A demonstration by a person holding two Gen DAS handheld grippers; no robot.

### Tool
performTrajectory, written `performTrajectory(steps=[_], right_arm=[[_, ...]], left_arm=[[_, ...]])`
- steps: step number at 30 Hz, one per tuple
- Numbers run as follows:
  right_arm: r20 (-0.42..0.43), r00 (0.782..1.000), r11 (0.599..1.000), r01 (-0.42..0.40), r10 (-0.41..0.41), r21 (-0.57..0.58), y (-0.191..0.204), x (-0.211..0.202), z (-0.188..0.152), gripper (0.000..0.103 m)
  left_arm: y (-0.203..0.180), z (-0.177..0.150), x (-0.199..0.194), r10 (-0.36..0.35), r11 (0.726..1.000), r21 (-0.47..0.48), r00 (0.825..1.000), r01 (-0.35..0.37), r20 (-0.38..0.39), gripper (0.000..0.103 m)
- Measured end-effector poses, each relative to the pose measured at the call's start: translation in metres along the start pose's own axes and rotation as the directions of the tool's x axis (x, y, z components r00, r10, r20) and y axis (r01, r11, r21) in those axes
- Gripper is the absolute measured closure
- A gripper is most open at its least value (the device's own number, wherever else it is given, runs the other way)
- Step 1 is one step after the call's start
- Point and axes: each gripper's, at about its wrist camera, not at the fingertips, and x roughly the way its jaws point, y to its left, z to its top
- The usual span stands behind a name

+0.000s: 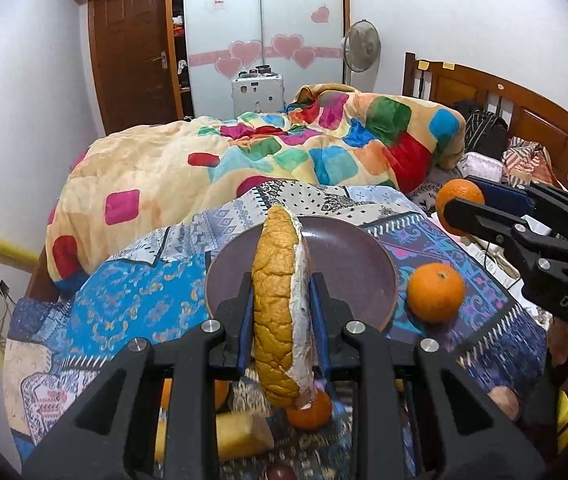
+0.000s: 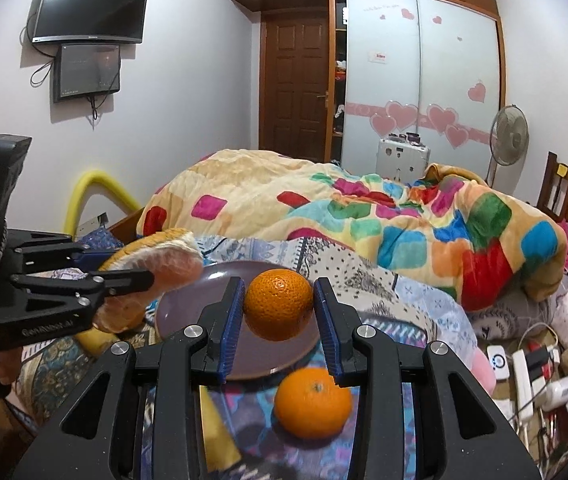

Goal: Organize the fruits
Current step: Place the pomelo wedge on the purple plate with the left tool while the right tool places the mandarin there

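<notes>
While poised over the plate (image 2: pixel 188 304), both loads ready for lowering. Left gripper (image 1: pixel 282 304) clamping pomelo wedge (image 1: pixel 278 304) upright, long axis vertical. Right gripper (image 2: pixel 280 306) pinching orange (image 2: pixel 278 304), nearer plate centre.

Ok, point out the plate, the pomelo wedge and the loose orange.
plate (image 1: pixel 355 256), left wrist view, bare inner surface.
pomelo wedge (image 1: pixel 274 300), left wrist view, yellow rind.
loose orange (image 2: pixel 311 402), right wrist view, middle of peel.

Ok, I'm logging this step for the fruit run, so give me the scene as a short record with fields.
left tool: shut on pomelo wedge, above plate
right tool: around an orange; contact unclear
plate: purple, bare
loose orange: on patterned cloth, beside plate
other fruit: orange under left tool
</notes>
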Motion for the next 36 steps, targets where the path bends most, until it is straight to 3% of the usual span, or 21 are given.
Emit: performTrajectory(steps=[9,18,25,30,36], right_arm=[[-0.047,0.999,0.999,0.017,-0.019,-0.033,-0.003,0.041,0.01,0.07],[-0.171,0.984,0.997,0.028,-0.041,-0.076,-0.008,0.085,0.011,0.07],[-0.297,0.954,0.994,-0.001,-0.031,-0.107,-0.014,0.118,0.014,0.07],[-0.394,0.919,0.991,-0.047,-0.007,-0.126,-0.012,0.14,0.012,0.07],[-0.463,0.886,0.991,-0.089,0.033,-0.1,-0.013,0.153,0.005,0.07]], left_arm=[[0.005,0.016,0.035,0.038,0.999,-0.001,0.999,-0.038,-0.032,0.078],[0.007,0.03,0.062,0.065,0.998,0.008,0.996,-0.065,-0.063,0.078],[0.003,0.035,0.082,0.08,0.997,0.02,0.991,-0.078,-0.105,0.078],[0.001,0.039,0.084,0.08,0.996,0.042,0.991,-0.076,-0.112,0.078],[0.014,0.035,0.085,0.077,0.997,-0.002,0.989,-0.077,-0.123,0.078]])
